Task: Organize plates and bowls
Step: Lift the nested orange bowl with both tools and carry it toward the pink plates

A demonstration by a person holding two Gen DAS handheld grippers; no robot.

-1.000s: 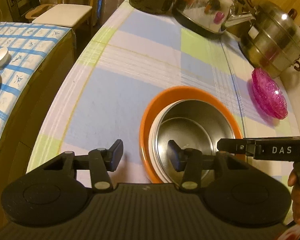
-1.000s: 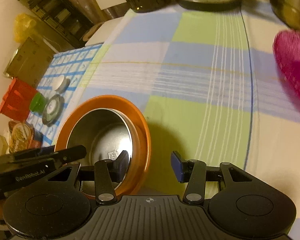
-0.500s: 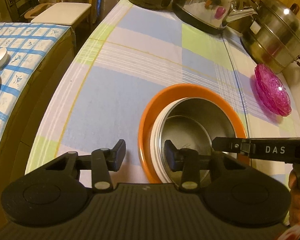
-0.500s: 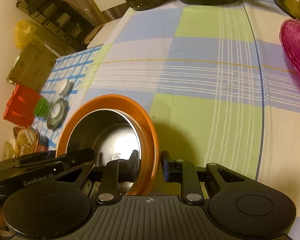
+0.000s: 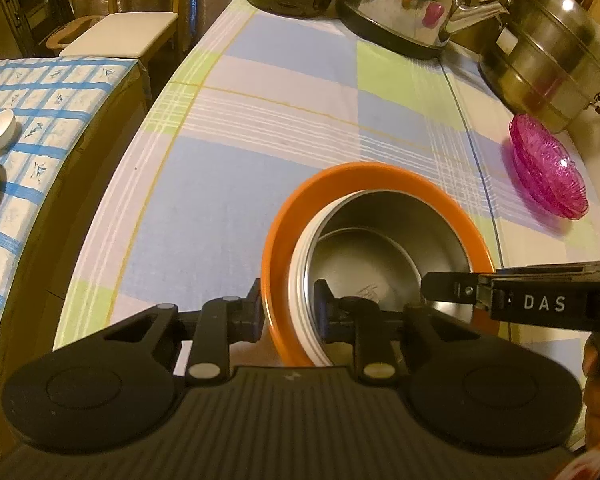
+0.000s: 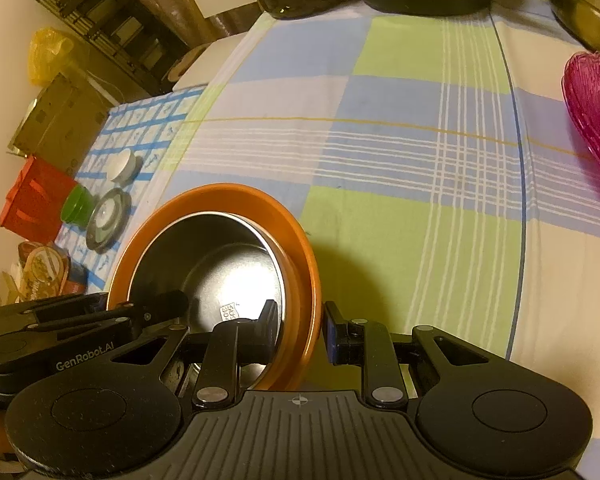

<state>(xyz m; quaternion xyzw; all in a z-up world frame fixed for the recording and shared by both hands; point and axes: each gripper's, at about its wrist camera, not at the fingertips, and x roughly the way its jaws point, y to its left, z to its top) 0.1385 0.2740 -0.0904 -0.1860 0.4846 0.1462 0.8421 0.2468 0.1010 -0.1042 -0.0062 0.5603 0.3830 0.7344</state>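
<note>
The orange bowl [image 5: 278,240] with a steel bowl [image 5: 384,240] nested inside stands on the near part of the checked surface [image 5: 260,120]. The left hand-held gripper [image 5: 287,312] is closing on its left rim, the rim between the fingers. The right hand-held gripper [image 6: 300,330] pinches the right rim. A pink glass dish [image 5: 548,168] lies far right, near a steel steamer pot [image 5: 552,52].

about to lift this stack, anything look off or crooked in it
The steel bowl sits off-centre in the orange bowl, crowded toward the right gripper, leaving a wider gap by the closing left gripper. No spills or damage show. The pink glass dish sits apart, unstacked.
</note>
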